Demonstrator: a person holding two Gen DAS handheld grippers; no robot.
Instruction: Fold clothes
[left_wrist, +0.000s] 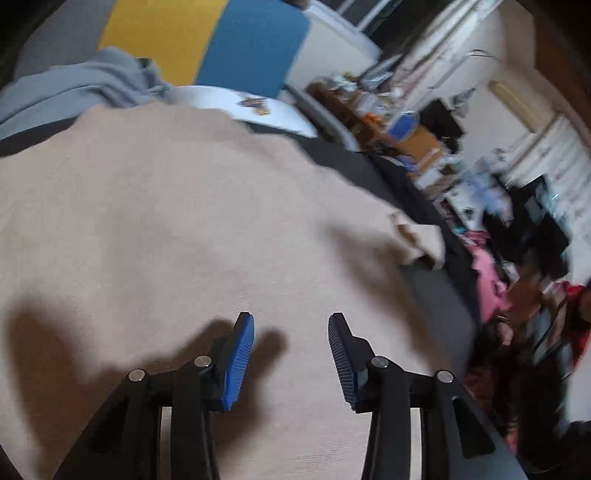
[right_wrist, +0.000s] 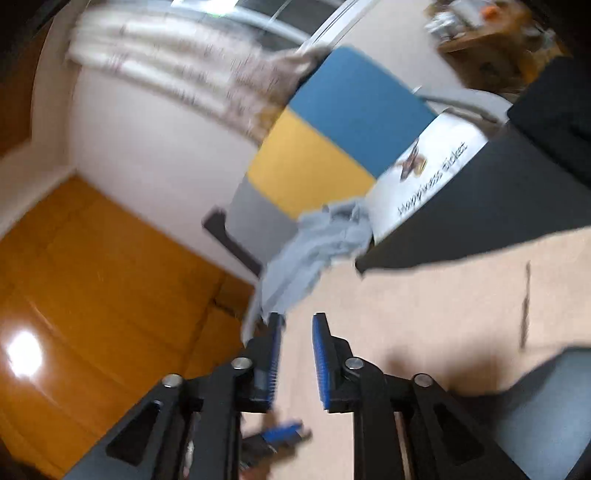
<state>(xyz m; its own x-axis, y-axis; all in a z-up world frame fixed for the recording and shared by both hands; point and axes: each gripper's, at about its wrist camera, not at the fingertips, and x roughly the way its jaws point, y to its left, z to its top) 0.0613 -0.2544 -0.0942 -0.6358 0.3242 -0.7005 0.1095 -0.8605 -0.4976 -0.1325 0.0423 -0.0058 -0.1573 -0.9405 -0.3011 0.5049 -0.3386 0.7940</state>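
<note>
We saw the beige garment (left_wrist: 177, 221) spread flat across most of the dark bench (left_wrist: 343, 162), its cloth smooth apart from one rumpled corner (left_wrist: 417, 240) near the bench's right edge in the left wrist view. Our left hand-held gripper (left_wrist: 291, 362) hovered over the beige cloth with its blue-padded jaws standing well apart and nothing between them; its shadow fell on the fabric just beneath.

Beyond the beige garment lay a crumpled grey garment (left_wrist: 81, 85), bunched at the far left of that view. Next to it rested a white printed item (left_wrist: 251, 103) with a small picture on it, and behind both stood a panel in grey, yellow and blue (left_wrist: 207, 40). To the right, the room was a blur of clutter, with something pink (left_wrist: 487, 280) below the bench edge.

In the right wrist view, our right hand-held gripper (right_wrist: 295, 362) had its jaws at a narrow gap with nothing gripped. It sat at the near edge of the beige garment (right_wrist: 424, 295), and the grey garment (right_wrist: 314, 247) hung off the bench edge just beyond its left finger (right_wrist: 271, 354); whether they touched we could not tell through the blur. The orange floor (right_wrist: 110, 288) showed to the left, and the white item's lettering (right_wrist: 432, 181) faced us.
</note>
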